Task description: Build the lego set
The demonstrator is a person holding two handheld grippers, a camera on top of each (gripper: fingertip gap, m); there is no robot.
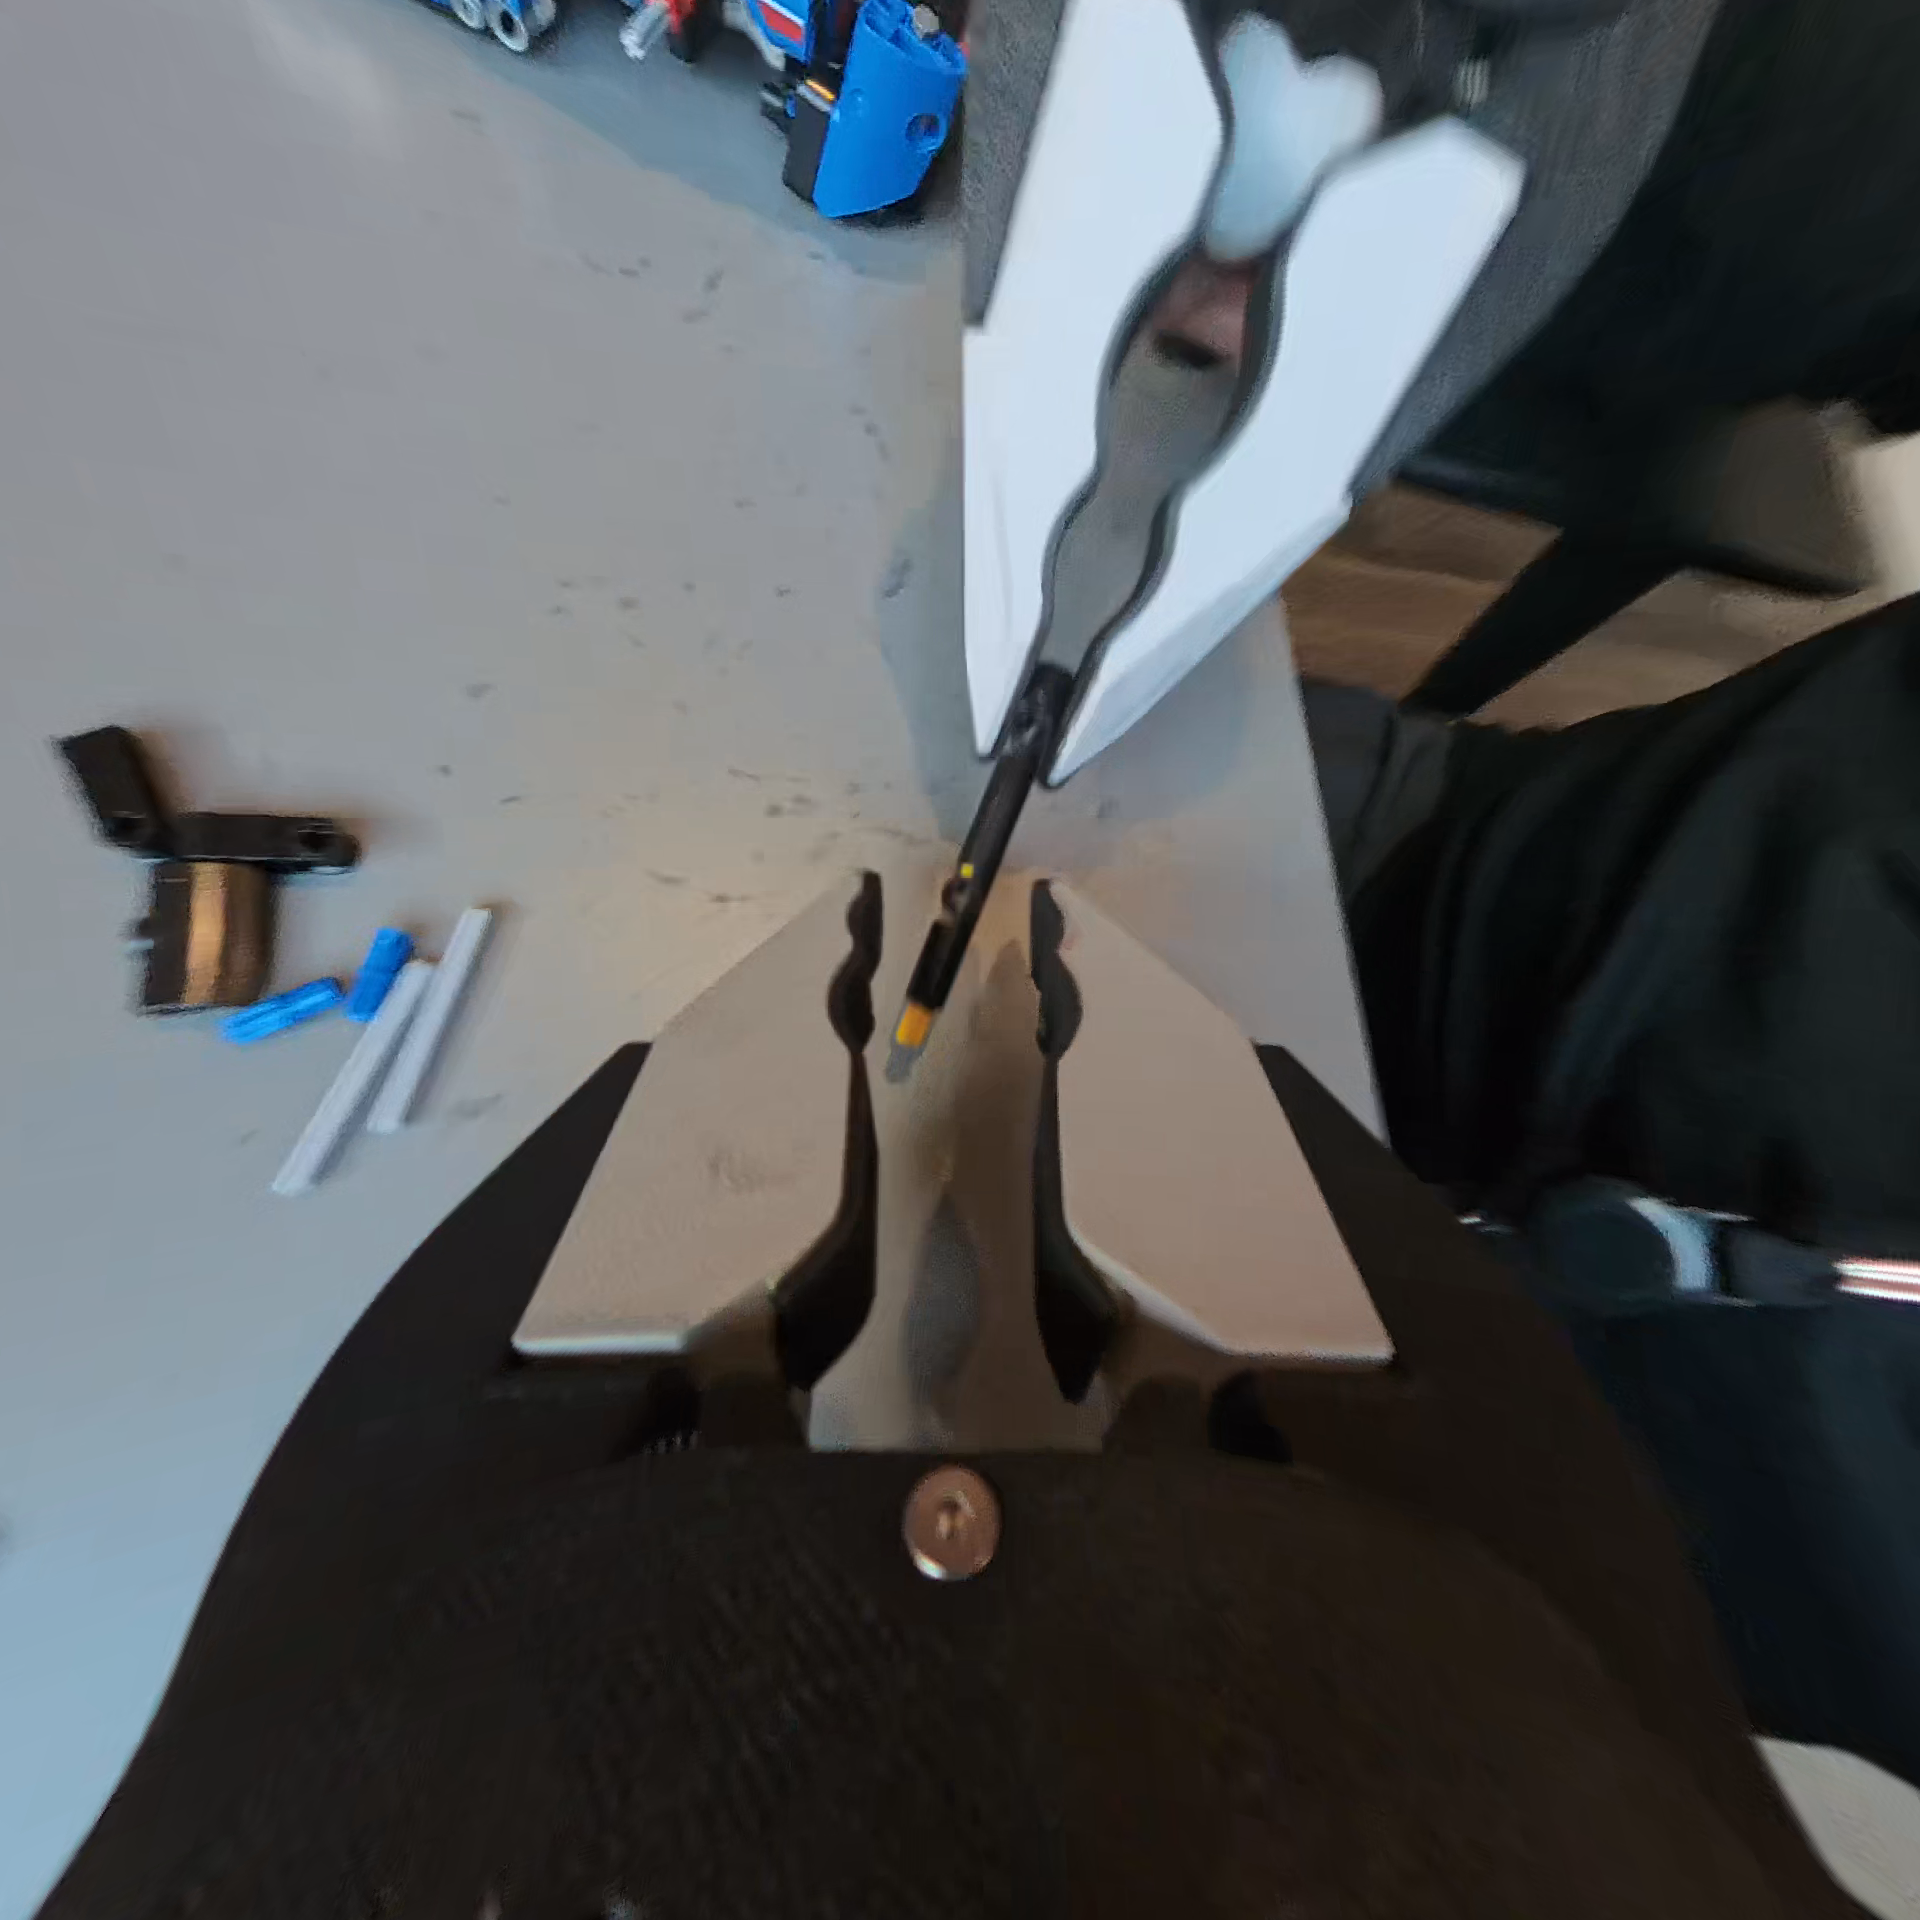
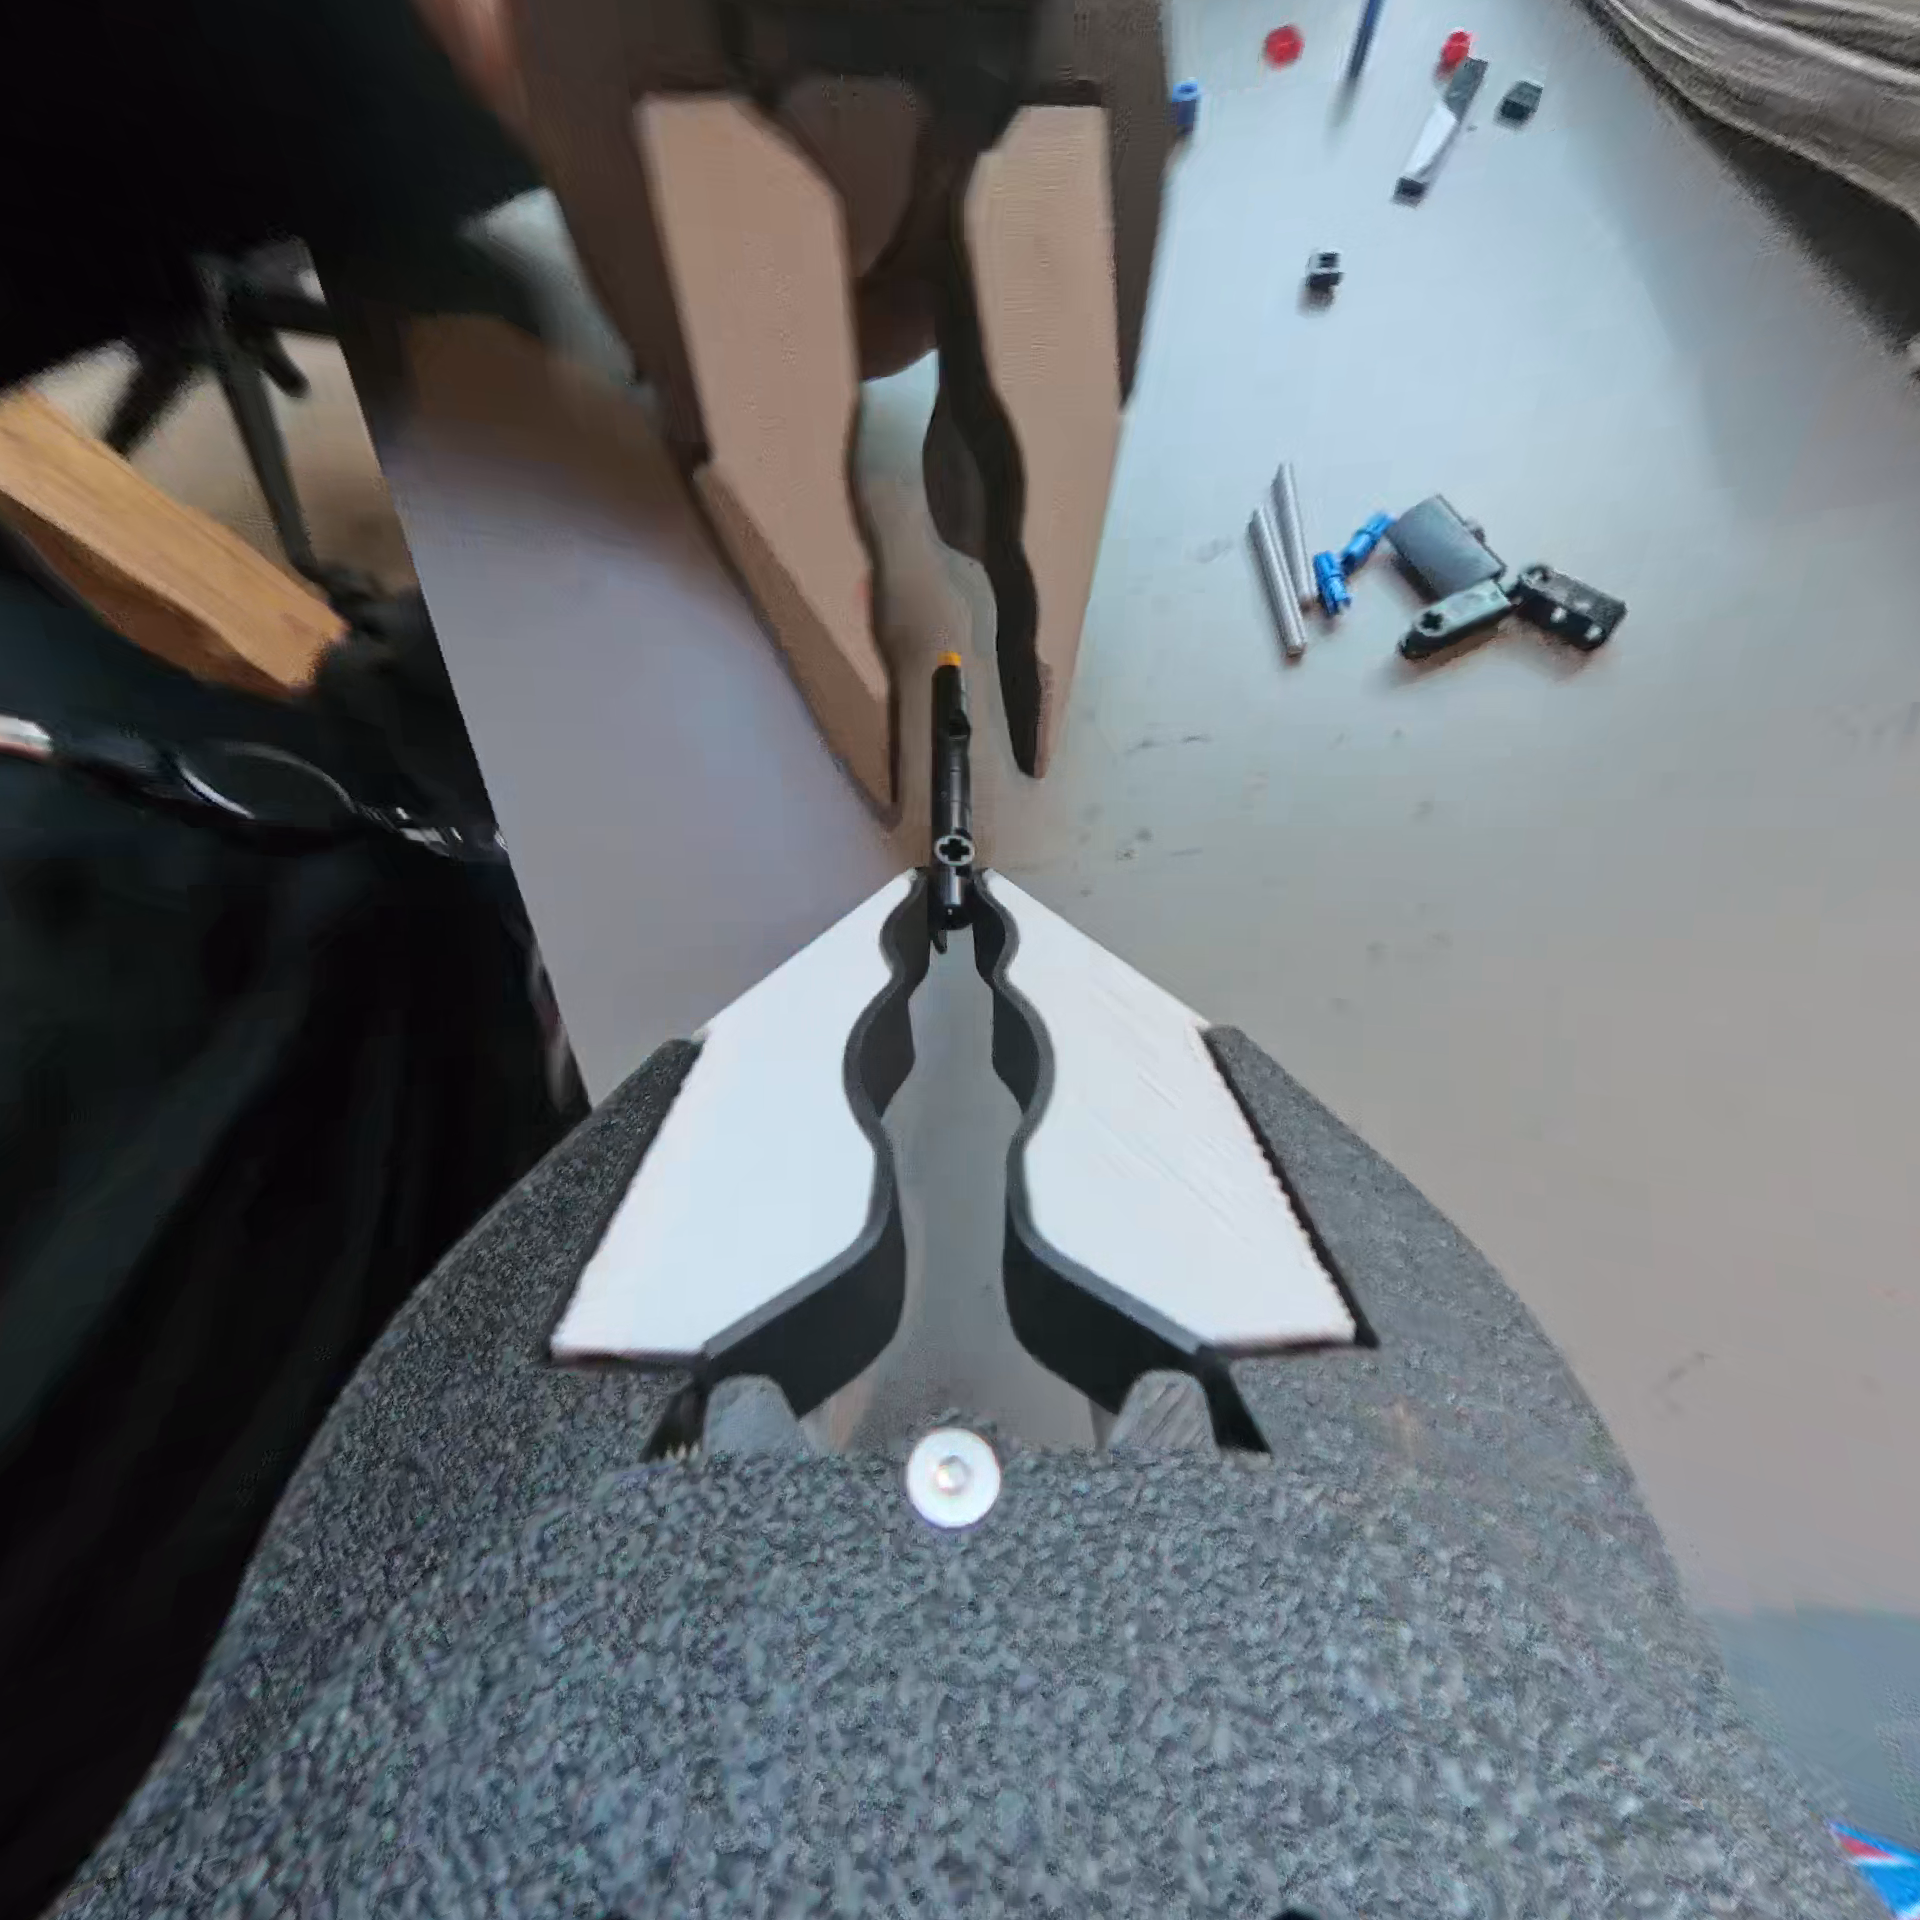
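— What does the right tool (image 2: pixel 951 899) hold?

— Its tips are clenched on a thin black lego rod (image 2: pixel 950 790) with an orange end, above the worktop (image 2: pixel 1455 1039) edge.

— And the left tool (image 1: pixel 951 914)?

— Released; the rod's orange end sits between its spread tips. Two grey axles (image 1: pixel 390 1049), blue pins (image 1: pixel 312 997) and black pieces (image 1: pixel 208 883) lie apart on the worktop.

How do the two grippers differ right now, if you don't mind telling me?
The right gripper is shut on a thin black rod; the left gripper is open and holds nothing. The rod's yellow-tipped end sits between the left fingers, apparently untouched. Both hover above the grey table.
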